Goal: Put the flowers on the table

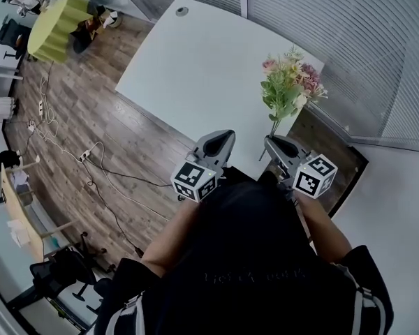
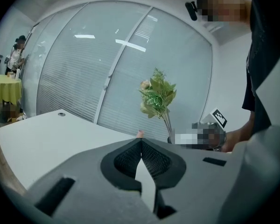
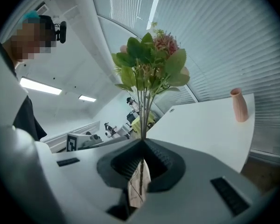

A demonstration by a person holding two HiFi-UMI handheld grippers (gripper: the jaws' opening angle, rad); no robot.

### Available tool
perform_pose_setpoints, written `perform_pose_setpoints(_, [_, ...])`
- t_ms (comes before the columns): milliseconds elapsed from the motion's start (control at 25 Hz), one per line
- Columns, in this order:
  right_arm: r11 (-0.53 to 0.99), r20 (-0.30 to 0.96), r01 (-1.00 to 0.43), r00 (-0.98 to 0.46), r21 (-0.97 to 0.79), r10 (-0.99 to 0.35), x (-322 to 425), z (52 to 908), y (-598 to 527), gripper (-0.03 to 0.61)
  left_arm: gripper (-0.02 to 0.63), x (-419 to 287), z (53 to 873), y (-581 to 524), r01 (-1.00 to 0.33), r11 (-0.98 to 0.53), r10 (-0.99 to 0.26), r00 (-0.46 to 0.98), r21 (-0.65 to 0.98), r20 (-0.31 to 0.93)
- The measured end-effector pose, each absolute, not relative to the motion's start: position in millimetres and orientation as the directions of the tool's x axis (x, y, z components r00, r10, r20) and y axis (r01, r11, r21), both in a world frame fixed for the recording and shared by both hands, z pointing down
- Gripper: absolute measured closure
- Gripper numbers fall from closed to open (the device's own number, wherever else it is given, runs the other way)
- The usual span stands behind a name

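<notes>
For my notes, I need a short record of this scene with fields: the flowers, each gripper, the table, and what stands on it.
flowers: upright, held by the stems, not yet laid down
right gripper: shut on the flowers
left gripper: shut, nothing between its jaws
table: white, beside the window blinds
on table: pink vase, upright, apart from the flowers

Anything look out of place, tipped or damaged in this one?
Nothing stands out. The right gripper holds the flowers upright by the stems, and the pink vase stands upright on the table.
</notes>
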State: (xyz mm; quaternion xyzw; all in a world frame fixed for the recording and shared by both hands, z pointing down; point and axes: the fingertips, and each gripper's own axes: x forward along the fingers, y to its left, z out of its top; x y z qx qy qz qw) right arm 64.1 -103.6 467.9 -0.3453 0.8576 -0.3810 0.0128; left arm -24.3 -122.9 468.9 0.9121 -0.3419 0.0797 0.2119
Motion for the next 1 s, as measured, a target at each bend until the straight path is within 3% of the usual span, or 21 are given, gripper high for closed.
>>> perform_pose_setpoints(1000, [0.265,0.530,-0.675,-0.718,-0.688,-0.452,38.5,644.7,-106.8,0.540,0.595,-8.5,585.6,-114.4,-0.659,-0.620,-0.465,0.746,0.426,0.477])
